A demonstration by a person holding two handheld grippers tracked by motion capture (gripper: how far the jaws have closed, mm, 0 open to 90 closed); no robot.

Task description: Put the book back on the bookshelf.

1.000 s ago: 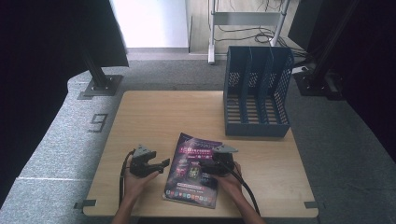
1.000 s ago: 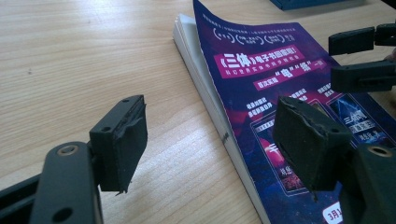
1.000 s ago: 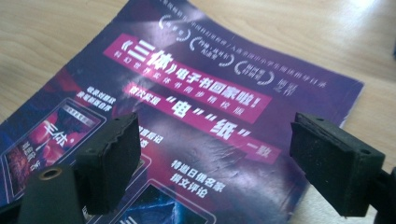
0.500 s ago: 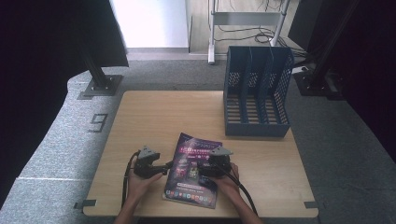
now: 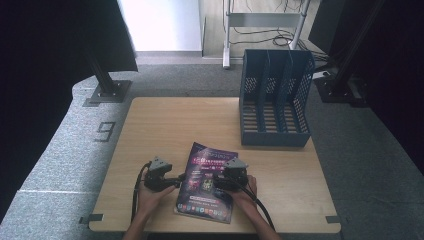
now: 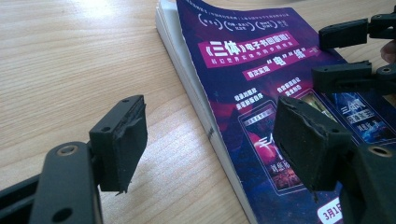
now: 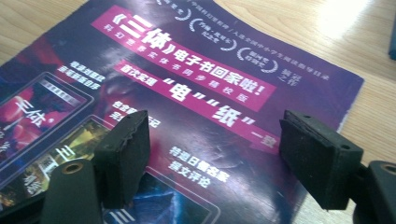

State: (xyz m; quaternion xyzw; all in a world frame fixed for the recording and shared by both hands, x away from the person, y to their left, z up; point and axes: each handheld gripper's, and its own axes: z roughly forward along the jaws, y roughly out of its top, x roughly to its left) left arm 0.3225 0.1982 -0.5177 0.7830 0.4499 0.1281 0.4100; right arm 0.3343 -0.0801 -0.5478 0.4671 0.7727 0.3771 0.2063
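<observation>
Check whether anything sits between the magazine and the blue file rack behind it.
Nothing visible does. The magazine lies flat near the table's front edge, with bare tabletop between it and the file rack. Both the left gripper and right gripper are open at the magazine.

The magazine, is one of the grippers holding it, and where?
Nothing is held. The left gripper is open astride the magazine's left edge, and the right gripper is open above its cover, neither clamped on it.
</observation>
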